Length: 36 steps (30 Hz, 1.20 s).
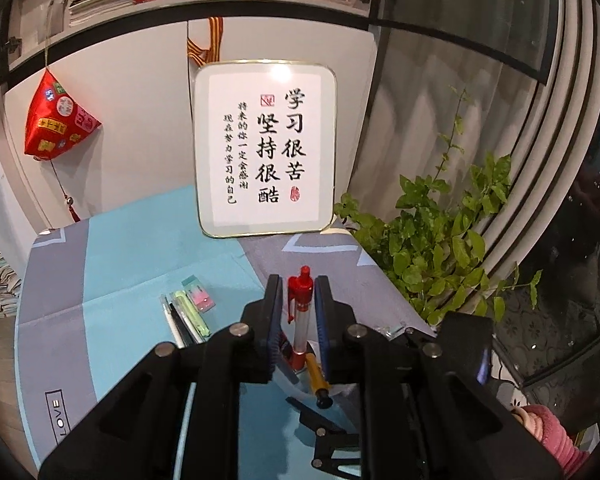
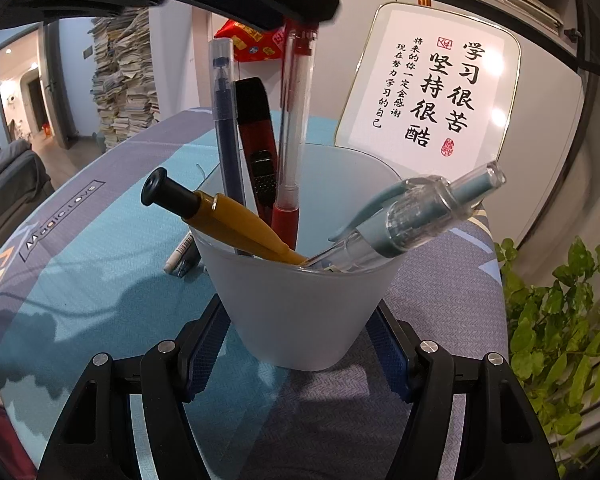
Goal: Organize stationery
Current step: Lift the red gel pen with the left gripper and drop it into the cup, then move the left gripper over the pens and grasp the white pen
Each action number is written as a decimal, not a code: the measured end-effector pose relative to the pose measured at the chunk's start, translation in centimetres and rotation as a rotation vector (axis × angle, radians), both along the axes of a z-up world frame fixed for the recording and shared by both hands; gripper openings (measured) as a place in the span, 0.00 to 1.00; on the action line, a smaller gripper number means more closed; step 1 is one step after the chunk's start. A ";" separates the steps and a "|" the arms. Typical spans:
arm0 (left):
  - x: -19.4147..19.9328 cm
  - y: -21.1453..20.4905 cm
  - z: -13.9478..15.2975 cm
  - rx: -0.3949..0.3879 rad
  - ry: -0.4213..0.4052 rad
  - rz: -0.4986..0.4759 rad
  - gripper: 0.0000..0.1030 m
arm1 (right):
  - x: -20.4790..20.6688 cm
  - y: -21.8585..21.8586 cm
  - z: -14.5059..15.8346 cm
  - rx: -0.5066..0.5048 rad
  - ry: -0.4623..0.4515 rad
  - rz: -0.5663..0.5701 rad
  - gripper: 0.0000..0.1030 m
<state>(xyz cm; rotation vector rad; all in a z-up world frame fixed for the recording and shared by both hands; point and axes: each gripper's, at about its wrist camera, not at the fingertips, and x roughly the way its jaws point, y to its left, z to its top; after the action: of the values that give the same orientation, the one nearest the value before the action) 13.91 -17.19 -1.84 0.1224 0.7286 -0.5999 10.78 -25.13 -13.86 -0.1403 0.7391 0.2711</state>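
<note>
My left gripper [image 1: 297, 288] is above a frosted white cup [image 2: 300, 312], its blue pads on either side of a red gel pen [image 1: 300, 308] that stands in the cup; the pads look slightly apart from the pen. The pen also shows in the right wrist view [image 2: 294, 128], its top under the left gripper. My right gripper [image 2: 300, 344] is closed around the cup's base. The cup holds a yellow pen [image 2: 236, 220], a dark blue pen [image 2: 226, 120], a red-black utility knife [image 2: 258, 136] and a clear light-blue pen [image 2: 412, 216].
Several pens and a highlighter [image 1: 188, 316] and a pink-green eraser [image 1: 198, 292] lie on the blue-grey mat [image 1: 112, 280]. A framed calligraphy sign [image 1: 266, 148] stands behind. A leafy plant [image 1: 440, 240] is at the right edge. Book stacks [image 2: 124, 80] stand beyond.
</note>
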 end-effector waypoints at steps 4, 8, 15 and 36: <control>-0.6 1.8 0.8 -0.020 -0.025 0.031 0.34 | 0.0 0.0 0.0 0.000 0.000 0.000 0.68; -0.5 4.4 0.3 -0.012 -0.012 0.101 0.35 | 0.0 0.0 0.0 -0.001 0.000 0.000 0.68; 1.7 8.2 -4.9 0.083 0.110 0.270 0.34 | 0.0 0.0 -0.1 -0.005 -0.001 -0.001 0.68; 4.4 6.8 -12.5 0.148 0.295 0.281 0.34 | 0.0 0.1 -0.1 -0.006 0.003 0.000 0.68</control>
<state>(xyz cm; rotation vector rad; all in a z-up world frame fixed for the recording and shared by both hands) 18.31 -10.38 -14.29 0.0669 1.0562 -0.2962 10.78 -25.04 -13.96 -0.1450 0.7433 0.2691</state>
